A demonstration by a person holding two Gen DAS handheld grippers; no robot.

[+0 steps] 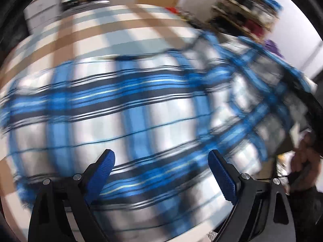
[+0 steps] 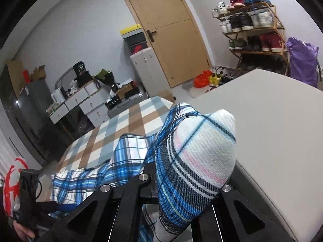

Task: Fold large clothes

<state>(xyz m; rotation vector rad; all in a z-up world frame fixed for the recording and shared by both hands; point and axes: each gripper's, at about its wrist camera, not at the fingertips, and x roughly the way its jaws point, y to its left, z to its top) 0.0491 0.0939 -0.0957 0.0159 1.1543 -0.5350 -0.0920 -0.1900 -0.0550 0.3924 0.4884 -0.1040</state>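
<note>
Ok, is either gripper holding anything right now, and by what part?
The right gripper is shut on a bunched fold of the plaid shirt. The left gripper is open and empty.

Blue-white plaid shirt (image 2: 125, 157) sprawls across the checked bed, one end lifted.

A: Where does the left wrist view look?
B: Steeply down, close over the plaid shirt (image 1: 129, 109), blurred.
A: And the right?
B: Shallower, toward the far door (image 2: 167, 32). The 2 share the shirt and checked cloth (image 2: 113, 133).
</note>
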